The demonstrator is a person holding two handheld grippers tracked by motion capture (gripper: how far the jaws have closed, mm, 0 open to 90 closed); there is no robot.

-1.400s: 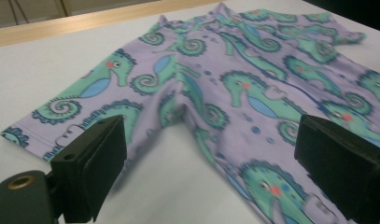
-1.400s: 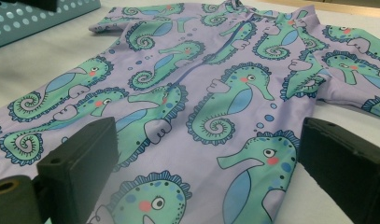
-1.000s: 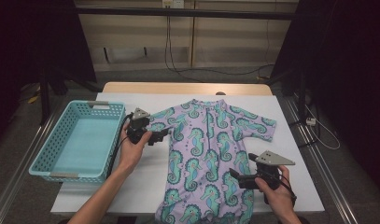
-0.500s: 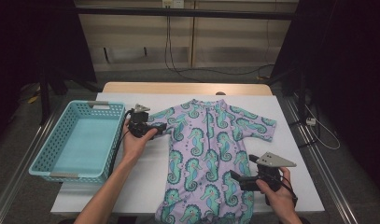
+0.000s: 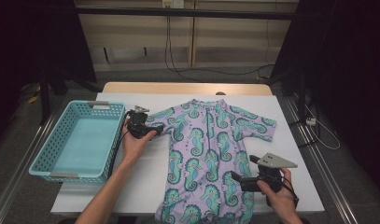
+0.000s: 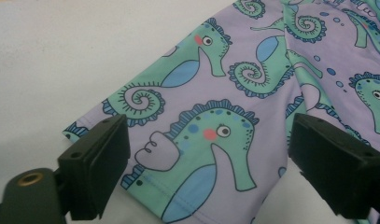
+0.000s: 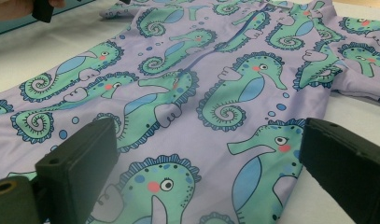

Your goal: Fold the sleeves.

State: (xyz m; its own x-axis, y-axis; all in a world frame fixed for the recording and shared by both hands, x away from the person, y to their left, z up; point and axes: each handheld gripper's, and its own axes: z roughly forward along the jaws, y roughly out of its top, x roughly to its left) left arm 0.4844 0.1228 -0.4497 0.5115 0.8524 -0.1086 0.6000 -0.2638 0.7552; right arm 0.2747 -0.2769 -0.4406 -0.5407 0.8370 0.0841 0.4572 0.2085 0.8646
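Left claw (image 6: 204, 158) wide open over suit sleeve (image 6: 187, 121)

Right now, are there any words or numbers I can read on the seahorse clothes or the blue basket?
No words or numbers to read anywhere.
Seahorse suit: just seahorse pictures and dots, no letters.
Blue basket: plain, no label.
Table: plain white, no writing.
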